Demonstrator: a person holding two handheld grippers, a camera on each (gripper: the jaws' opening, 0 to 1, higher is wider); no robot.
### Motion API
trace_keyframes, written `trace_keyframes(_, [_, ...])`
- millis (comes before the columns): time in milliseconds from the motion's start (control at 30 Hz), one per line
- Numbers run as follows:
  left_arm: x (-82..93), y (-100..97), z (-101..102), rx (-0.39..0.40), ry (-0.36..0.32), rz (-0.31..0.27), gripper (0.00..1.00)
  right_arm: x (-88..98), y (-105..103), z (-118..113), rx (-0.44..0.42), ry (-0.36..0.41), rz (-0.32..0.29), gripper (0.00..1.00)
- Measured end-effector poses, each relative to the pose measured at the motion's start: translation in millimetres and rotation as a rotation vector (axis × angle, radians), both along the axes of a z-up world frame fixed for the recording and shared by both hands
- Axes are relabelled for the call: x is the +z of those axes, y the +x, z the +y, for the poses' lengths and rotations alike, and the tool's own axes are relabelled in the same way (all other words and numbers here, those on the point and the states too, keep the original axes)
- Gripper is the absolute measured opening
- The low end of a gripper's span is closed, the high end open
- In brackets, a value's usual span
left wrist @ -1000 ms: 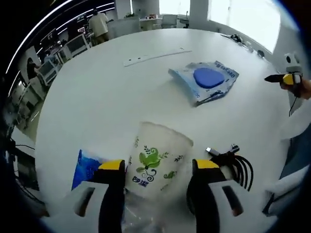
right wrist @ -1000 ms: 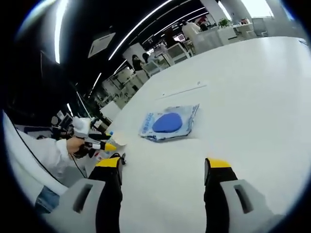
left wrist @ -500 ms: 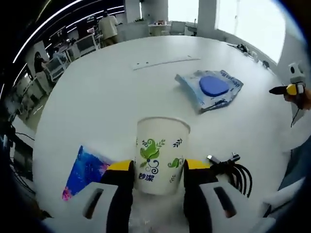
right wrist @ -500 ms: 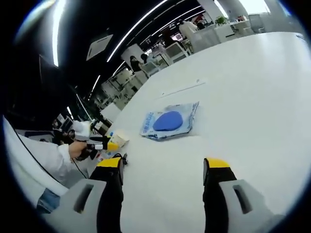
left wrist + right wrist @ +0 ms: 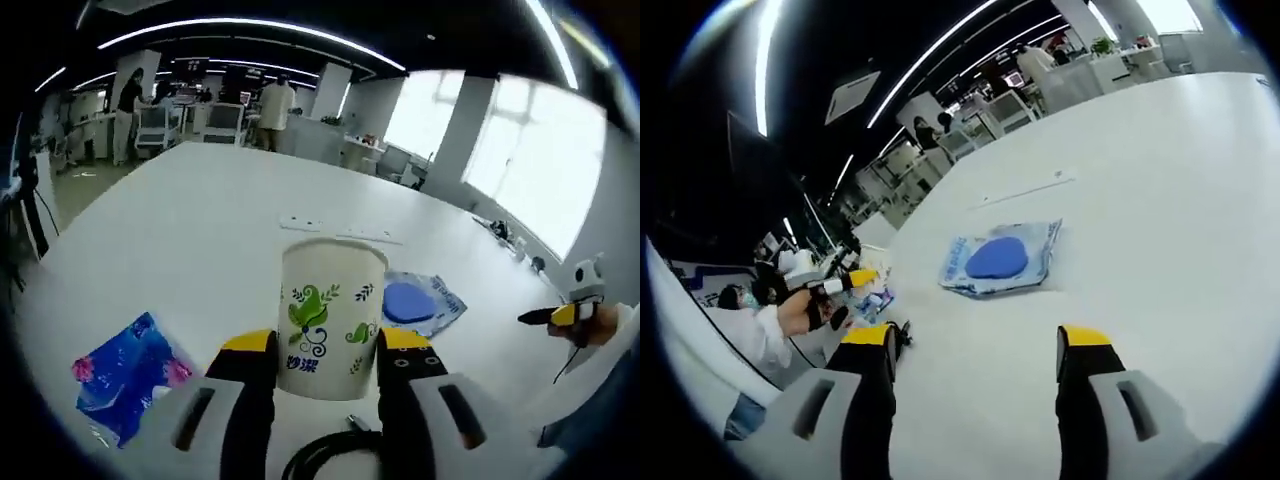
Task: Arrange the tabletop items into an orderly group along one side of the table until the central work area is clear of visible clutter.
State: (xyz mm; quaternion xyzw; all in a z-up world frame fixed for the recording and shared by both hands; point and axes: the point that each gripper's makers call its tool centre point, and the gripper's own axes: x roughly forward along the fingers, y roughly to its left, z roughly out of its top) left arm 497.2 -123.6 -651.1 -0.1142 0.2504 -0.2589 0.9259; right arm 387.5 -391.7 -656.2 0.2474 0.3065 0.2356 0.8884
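My left gripper [image 5: 325, 345] is shut on a white paper cup [image 5: 330, 315] with a green leaf print, held upright above the white table [image 5: 190, 240]. A blue floral packet [image 5: 125, 375] lies at the lower left, and a black coiled cable [image 5: 320, 455] sits just below the jaws. A clear bag with a blue pad [image 5: 415, 303] rests behind the cup; the same bag [image 5: 1002, 260] lies ahead in the right gripper view. My right gripper [image 5: 975, 345] stands open over bare table. The left gripper [image 5: 845, 283] with a person's hand appears at the left there.
A long white strip [image 5: 340, 230] lies far across the table, also seen as a thin strip [image 5: 1025, 190] beyond the bag. The black cable [image 5: 895, 335] and blue packet [image 5: 872, 303] sit near the table's left edge. Desks, chairs and people stand in the background.
The left gripper has lifted and tilted up with the cup in it, so its view now looks across the room. The right gripper has barely moved.
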Motion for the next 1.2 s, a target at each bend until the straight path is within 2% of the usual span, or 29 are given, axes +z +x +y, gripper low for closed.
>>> trace_keyframes(100, [12.3, -4.6, -13, 0.0, -0.043, -0.054, 0.39, 8.5, 5, 10, 0.024, 0.011, -0.015, 0.64])
trace_keyframes(133, [12.0, -7.0, -15, -0.002, -0.04, -0.053, 0.39, 10.7, 7, 12, 0.031, 0.014, -0.02, 0.64])
trace_keyframes(200, [16.1, -10.8, -23, -0.013, -0.026, -0.09, 0.39, 17.7, 12, 21, 0.053, 0.025, -0.033, 0.64])
trace_keyframes(333, [22.2, -18.3, -40, -0.034, -0.072, -0.11, 0.39, 29.5, 23, 38, 0.084, 0.054, -0.055, 0.64])
trace_keyframes(500, [25.5, -30.9, -63, -0.079, -0.089, -0.134, 0.39, 38.0, 32, 66, 0.152, 0.073, -0.073, 0.64])
trace_keyframes(800, [39.7, -48.3, -94, -0.15, -0.185, -0.164, 0.39, 48.4, 36, 106, 0.242, 0.115, -0.082, 0.64])
trace_keyframes(1000, [43.8, -57.8, -105, -0.203, -0.217, -0.179, 0.39, 56.4, 36, 119, 0.253, 0.182, -0.081, 0.65])
trace_keyframes(1200, [53.6, -73.8, -122, -0.279, -0.263, -0.205, 0.39, 60.2, 35, 126, 0.27, 0.208, -0.083, 0.66])
